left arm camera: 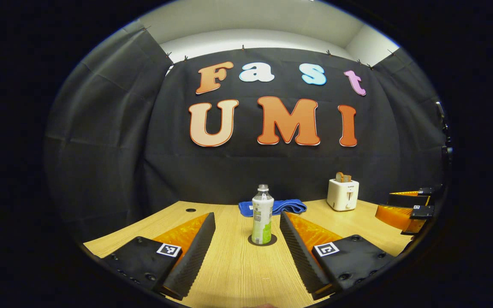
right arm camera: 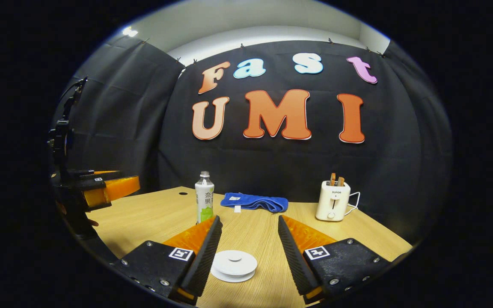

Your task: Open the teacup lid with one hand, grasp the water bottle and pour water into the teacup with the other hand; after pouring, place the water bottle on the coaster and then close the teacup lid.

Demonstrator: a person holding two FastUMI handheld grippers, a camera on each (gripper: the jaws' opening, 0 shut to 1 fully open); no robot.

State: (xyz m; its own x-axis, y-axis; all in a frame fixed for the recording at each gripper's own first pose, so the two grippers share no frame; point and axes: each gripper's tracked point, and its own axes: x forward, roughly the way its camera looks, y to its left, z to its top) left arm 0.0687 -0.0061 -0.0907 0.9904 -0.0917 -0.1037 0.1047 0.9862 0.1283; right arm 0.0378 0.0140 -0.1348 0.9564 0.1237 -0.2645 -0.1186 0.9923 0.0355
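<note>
Lidded teacup (right arm camera: 234,265): right gripper (right arm camera: 246,244), fingers apart, should descend centred over lid knob. Left gripper (left arm camera: 246,239): parted, facing water bottle (left arm camera: 262,216).

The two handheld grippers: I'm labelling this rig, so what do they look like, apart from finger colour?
Left gripper and right gripper match: two wedge-shaped fingers with ribbed inner pads, bolted to flat black plates with round screws. Each plate carries a square black-and-white marker tag. The left gripper's housing has a thin cable rising from it.
</note>
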